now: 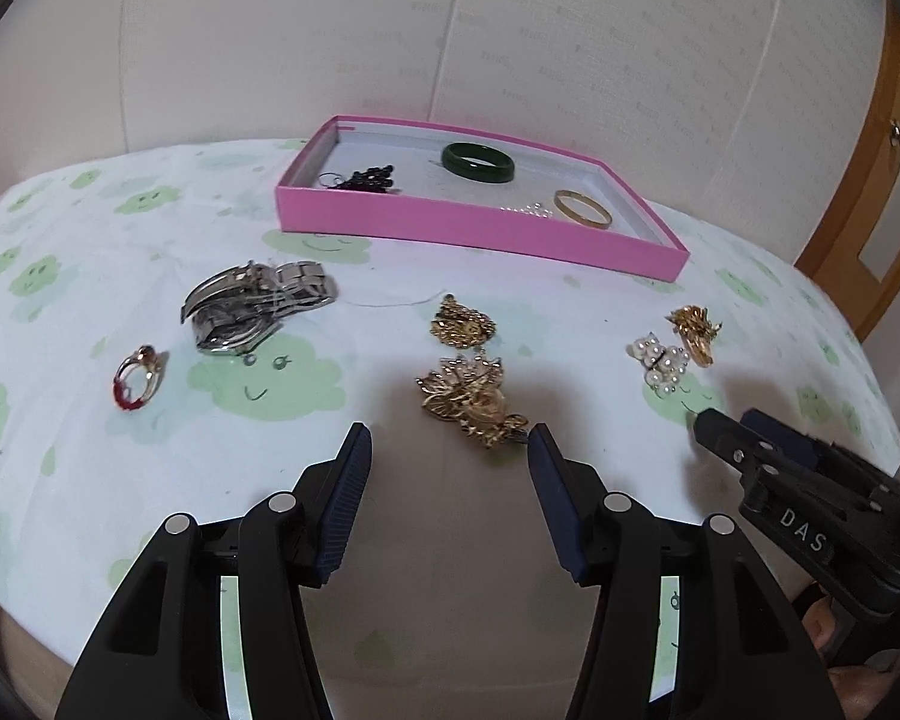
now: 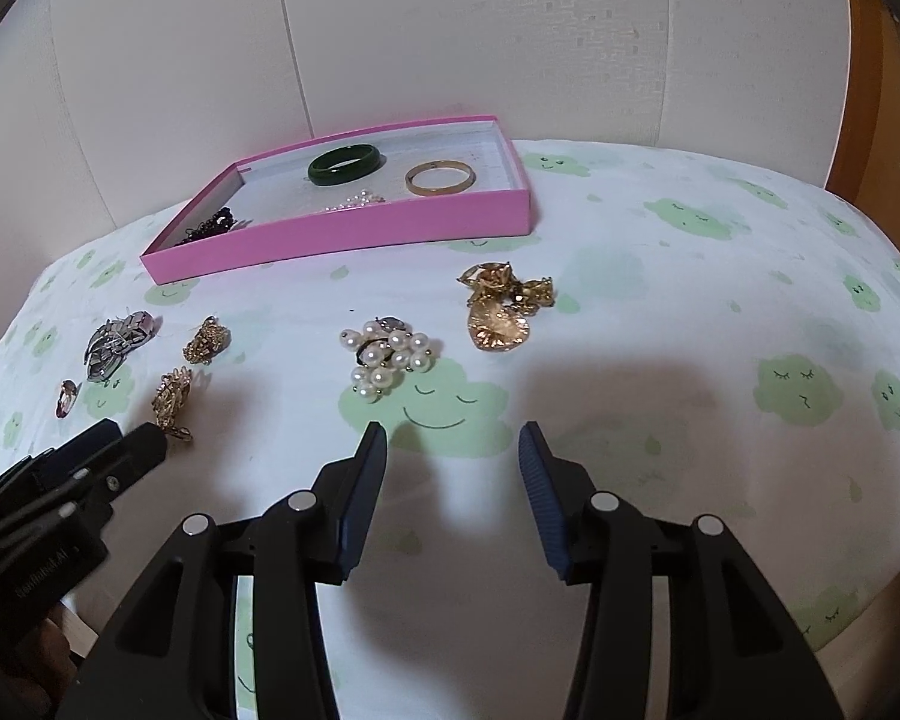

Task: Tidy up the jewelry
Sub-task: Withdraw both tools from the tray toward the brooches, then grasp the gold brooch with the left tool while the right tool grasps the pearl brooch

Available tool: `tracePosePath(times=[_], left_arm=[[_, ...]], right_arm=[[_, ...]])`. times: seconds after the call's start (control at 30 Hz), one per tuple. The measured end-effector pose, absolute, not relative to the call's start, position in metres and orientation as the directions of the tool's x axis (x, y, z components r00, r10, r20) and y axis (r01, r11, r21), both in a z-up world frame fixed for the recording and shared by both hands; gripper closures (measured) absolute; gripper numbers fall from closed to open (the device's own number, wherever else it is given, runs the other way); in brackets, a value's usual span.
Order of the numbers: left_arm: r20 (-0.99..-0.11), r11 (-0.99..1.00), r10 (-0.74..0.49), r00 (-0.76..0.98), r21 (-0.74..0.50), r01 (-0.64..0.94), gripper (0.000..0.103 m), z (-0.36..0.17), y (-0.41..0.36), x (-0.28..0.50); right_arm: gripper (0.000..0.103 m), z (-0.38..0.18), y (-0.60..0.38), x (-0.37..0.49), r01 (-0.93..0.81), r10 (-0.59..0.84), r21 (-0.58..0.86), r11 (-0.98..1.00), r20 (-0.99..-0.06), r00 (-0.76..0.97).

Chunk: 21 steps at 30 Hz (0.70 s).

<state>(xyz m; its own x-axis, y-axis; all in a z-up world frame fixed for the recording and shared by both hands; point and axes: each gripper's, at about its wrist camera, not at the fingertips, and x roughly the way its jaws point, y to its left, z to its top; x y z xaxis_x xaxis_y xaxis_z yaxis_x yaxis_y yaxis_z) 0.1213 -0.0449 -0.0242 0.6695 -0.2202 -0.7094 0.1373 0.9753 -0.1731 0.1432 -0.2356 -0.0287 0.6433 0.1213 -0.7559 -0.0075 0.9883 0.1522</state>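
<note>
Left wrist view shows a shallow pink cardboard tray (image 1: 426, 222) on a cloth (image 1: 60, 300) printed with green smiling clouds. Inside lie a glossy dark green bangle (image 1: 479, 162), a thin gold bangle (image 1: 582, 209), black beads (image 1: 366, 178) and tiny pearls (partly hidden by the tray wall). On the cloth sit a steel link watch (image 1: 252, 306), a red-stoned ring (image 1: 138, 375), two filigree gold brooches (image 1: 471, 399), a pearl cluster (image 1: 663, 363) and a gold earring (image 1: 693, 330). The left gripper (image 1: 448, 447) hangs with jaws wide, holding nothing, its right pad just beside the nearer brooch. The right gripper (image 2: 453, 444) also gapes wide and empty, near the pearl cluster.
</note>
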Motion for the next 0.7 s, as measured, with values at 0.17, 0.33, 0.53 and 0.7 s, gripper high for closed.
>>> tracePosePath(times=[0.17, 0.33, 0.53, 0.7], left_arm=[[-0.710, 0.975, -0.222, 0.668, -0.175, 0.138, 0.049, -0.025, -0.047, 0.127], [-0.710, 0.972, -0.233, 0.664, -0.193, 0.134, 0.049, -0.024, -0.047, 0.134], [-0.713, 0.973, -0.229, 0.662, -0.188, 0.134, 0.052, -0.023, -0.049, 0.143], [-0.715, 0.972, -0.234, 0.658, -0.191, 0.138, 0.059, -0.022, -0.047, 0.148]], right_arm=[[0.058, -0.028, -0.231, 0.147, -0.022, 0.129, 0.151, 0.988, -0.755, 0.643], [0.058, -0.026, -0.227, 0.153, -0.031, 0.138, 0.155, 0.988, -0.753, 0.644], [0.058, -0.023, -0.218, 0.163, -0.054, 0.146, 0.146, 0.988, -0.750, 0.645], [0.059, -0.025, -0.215, 0.174, -0.054, 0.146, 0.145, 0.988, -0.758, 0.636]])
